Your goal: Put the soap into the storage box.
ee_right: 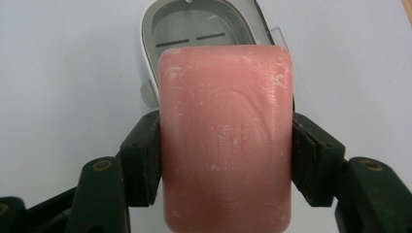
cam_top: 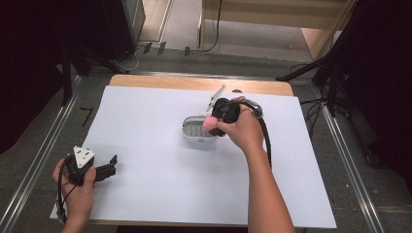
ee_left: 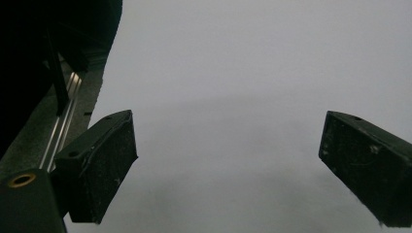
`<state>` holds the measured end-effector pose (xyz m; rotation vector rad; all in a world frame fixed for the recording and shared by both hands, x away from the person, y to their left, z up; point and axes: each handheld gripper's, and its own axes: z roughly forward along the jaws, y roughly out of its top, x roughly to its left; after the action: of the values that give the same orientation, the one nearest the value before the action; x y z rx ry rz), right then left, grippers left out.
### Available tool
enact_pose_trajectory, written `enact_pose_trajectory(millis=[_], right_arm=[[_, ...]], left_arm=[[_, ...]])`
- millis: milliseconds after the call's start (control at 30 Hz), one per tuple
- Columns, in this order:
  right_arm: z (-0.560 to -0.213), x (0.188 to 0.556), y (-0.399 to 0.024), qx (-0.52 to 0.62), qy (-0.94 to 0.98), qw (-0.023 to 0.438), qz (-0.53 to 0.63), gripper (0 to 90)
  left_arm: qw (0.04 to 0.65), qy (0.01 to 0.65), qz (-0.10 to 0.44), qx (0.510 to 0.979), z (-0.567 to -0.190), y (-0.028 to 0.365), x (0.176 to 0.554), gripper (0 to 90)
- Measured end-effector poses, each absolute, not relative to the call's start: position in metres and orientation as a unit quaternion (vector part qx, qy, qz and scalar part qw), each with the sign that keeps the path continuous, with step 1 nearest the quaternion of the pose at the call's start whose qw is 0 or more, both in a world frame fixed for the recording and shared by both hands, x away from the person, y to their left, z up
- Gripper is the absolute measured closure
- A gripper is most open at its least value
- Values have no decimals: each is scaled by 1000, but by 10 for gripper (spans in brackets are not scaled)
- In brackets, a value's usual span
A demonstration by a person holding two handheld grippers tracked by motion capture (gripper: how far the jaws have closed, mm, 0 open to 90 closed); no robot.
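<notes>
two hand-held grippers work over a white sheet point(cam_top: 155, 184) that covers the wooden table point(cam_top: 194, 82). the right gripper point(cam_top: 214, 124), seen in the high view near the middle of the sheet and somewhat toward the table's far edge, has its jaws clamped on the long sides of a pink bar of soap point(ee_right: 226, 136); in the right gripper view the bar stands lengthwise between the two black pads and bears an embossed oval with a mark too faint to read. the soap is held in the air just over the near rim of a white soap dish point(cam_top: 198, 130), which rests on the sheet at about the table's centre; the dish's grey slotted insert point(ee_right: 204, 29) shows beyond the bar. the right hand point(cam_top: 245, 128) wraps the gripper body, its cable point(cam_top: 266, 141) trailing toward the table's near edge. the left gripper point(cam_top: 109, 167) rests near the near left corner of the sheet, its jaws spread wide apart with nothing between them, well apart from the dish; the left hand point(cam_top: 77, 187) holds it at the sheet's edge.
</notes>
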<state>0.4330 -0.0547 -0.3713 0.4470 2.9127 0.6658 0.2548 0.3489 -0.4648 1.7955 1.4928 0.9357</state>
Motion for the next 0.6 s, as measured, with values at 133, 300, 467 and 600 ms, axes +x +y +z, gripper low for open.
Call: enact_pose_trajectory(millis=[133,300,467,600], right_arm=[[-376,437,-45,137,965,55,218,385],[-377,440,-39,131,966,51,216,385],[-379,445,-32,118,968,48,217,385],[-383,449,-27,99,972,50,209,385]], left_arm=[[311,566,352,677,-465,349,255,72],[311,566,352,678,-465,349,255,71],[308,567,351,679,-465,349,256,71],[309,567,350,679,-465,349,256,71]])
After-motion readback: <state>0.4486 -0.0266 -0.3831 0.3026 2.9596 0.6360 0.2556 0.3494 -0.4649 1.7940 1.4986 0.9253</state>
